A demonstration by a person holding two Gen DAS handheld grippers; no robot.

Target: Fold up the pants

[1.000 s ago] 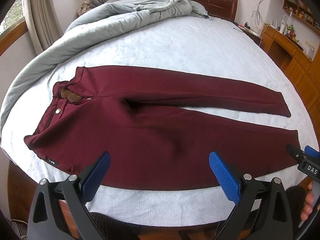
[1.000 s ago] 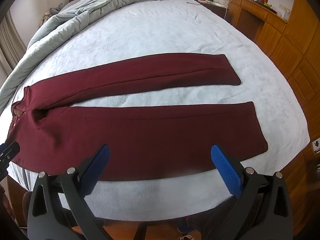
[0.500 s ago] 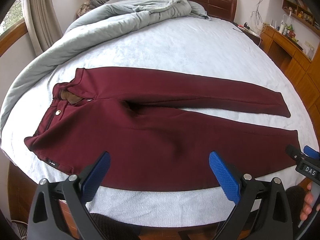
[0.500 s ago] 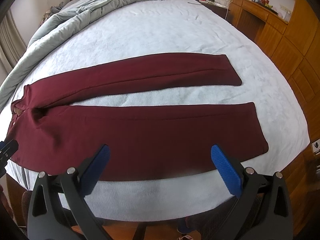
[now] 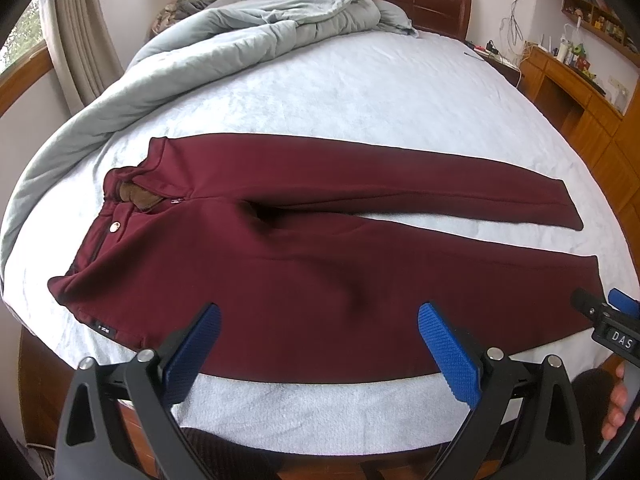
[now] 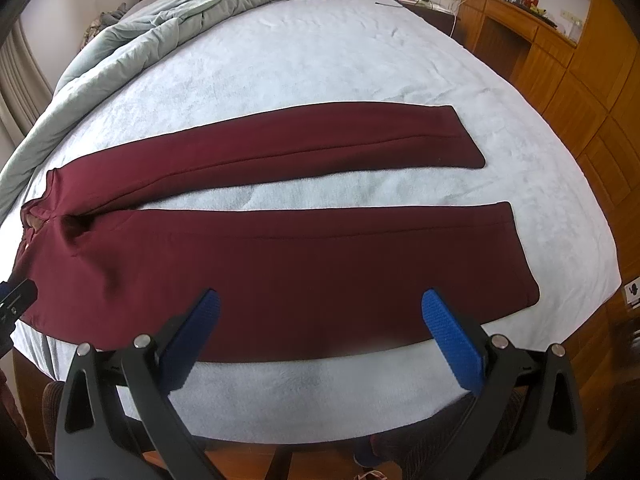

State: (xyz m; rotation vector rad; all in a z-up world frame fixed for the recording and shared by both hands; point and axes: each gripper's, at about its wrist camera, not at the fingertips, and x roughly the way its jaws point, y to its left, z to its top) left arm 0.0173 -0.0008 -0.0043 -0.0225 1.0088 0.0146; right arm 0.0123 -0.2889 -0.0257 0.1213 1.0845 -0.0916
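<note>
At the far left a grey duvet [image 5: 168, 92] is bunched along the edge of the bed [image 5: 360, 92] and up toward the headboard. The dark red pants [image 5: 300, 264] lie flat and unfolded across the bed's near half, waistband [image 5: 132, 196] to the left, both legs running rightward and parted in a narrow V, with pale sheet showing between them. The left gripper [image 5: 318, 344] hovers over the near leg's upper part, jaws spread wide and pinching nothing. Further right, the right gripper [image 6: 320, 332] hangs above the near leg [image 6: 320, 264] toward its hem, jaws likewise spread and empty. Judging by this, no fold is made yet: bringing one leg over the other and folding lengthwise all remain.
</note>
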